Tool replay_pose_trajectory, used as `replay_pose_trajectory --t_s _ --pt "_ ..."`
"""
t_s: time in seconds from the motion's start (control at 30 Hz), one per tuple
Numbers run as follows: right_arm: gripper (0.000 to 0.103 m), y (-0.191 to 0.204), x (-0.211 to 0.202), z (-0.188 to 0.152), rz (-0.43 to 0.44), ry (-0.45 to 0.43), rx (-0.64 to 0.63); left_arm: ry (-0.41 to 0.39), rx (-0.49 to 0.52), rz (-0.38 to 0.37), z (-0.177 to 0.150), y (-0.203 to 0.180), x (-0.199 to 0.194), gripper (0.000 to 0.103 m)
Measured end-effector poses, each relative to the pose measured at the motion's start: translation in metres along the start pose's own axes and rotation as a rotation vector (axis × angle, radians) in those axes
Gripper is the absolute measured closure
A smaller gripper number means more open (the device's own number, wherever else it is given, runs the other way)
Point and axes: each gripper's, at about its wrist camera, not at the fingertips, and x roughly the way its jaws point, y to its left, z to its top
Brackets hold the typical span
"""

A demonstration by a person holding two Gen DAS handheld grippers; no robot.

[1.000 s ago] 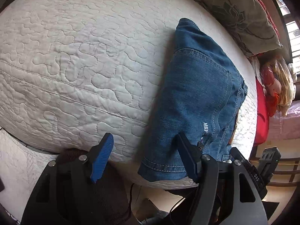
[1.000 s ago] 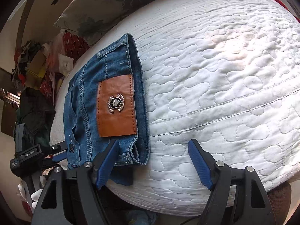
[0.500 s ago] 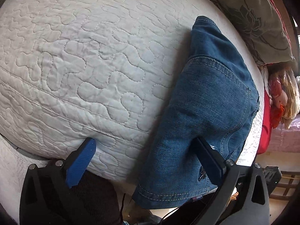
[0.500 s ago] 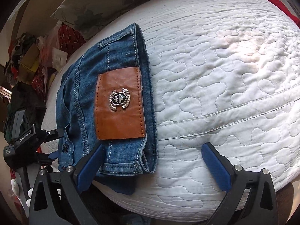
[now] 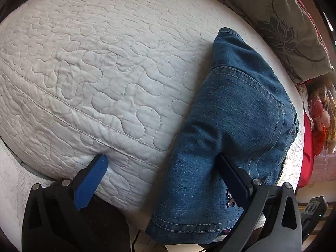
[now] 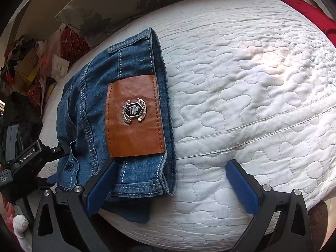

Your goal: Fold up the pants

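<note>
On the white quilted mattress point(image 5: 100, 79) we have the folded blue jeans point(image 5: 235, 126) lying near the edge, waistband end toward our right side, hem end toward our left. Left gripper point(image 5: 161, 178): fingers wide apart, clamped on nothing. Its right finger point(image 5: 233, 178) lies on top of the denim near the hem; its left finger point(image 5: 90, 184) sits over bare quilt, well apart from the jeans. Right gripper point(image 6: 174, 182): also spread wide, holding nothing. Its left finger point(image 6: 100, 189) lies against the waistband end just below the brown leather patch point(image 6: 134, 115) with the metal badge; its right finger point(image 6: 241, 184) is over bare quilt. From the right wrist view we see the jeans point(image 6: 88, 113) with the near corner hanging slightly over the mattress point(image 6: 252, 84) edge. Floral pillow point(image 5: 283, 21) lies beyond the jeans at the far side. The other gripper's black body point(image 6: 27, 157) shows left of the denim in the right wrist view.
</note>
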Motion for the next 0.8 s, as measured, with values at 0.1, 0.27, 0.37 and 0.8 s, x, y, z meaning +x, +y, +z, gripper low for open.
replay_pose_trajectory --t_s 0.1,0.27,0.37,0.8 --pt "0.001 0.007 -0.017 0.000 -0.019 -0.033 -0.027 -0.039 0.037 0.017 -0.009 -0.001 -0.014 0.000" --pt "0.000 0.006 -0.066 -0.009 -0.052 -0.188 -0.037 -0.174 0.111 0.119 -0.029 0.017 -0.052 0.000" --pt "0.000 0.004 -0.082 -0.016 -0.046 -0.231 -0.035 -0.209 0.131 0.147 -0.042 0.030 -0.066 0.000" --pt "0.000 -0.020 -0.047 0.011 0.148 -0.067 0.078 -0.057 0.193 -0.094 -0.039 0.009 -0.072 0.000"
